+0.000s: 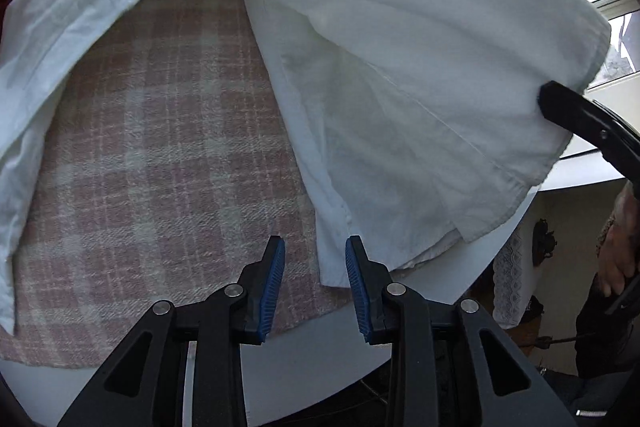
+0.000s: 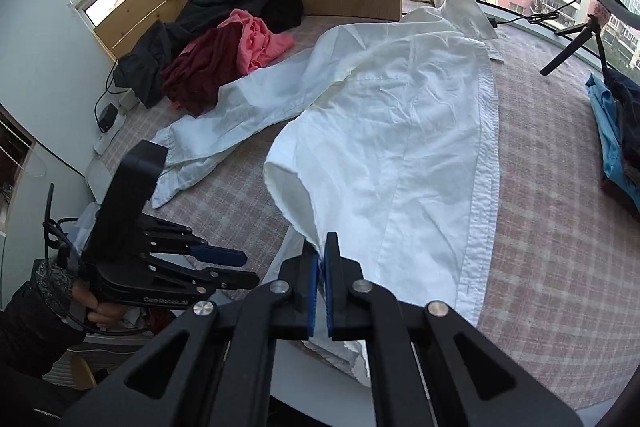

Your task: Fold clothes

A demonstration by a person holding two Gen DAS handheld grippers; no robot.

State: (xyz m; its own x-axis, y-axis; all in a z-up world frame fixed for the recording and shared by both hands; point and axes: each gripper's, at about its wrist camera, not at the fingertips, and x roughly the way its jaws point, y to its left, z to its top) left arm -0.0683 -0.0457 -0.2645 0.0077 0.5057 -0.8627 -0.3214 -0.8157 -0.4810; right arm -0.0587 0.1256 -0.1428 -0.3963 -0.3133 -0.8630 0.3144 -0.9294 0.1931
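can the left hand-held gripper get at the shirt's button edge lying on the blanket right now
Probably yes. The left hand-held gripper is open and empty just above the white shirt's button edge, with nothing between. The right hand-held gripper holds the hem off to the side.

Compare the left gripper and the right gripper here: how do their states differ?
The left gripper has its jaws apart with nothing clamped, while the right gripper is shut on the white shirt. The left one hangs above the shirt's lower edge and the pink plaid cloth; the right one lifts its side of the hem. Both have blue pads and point downward.
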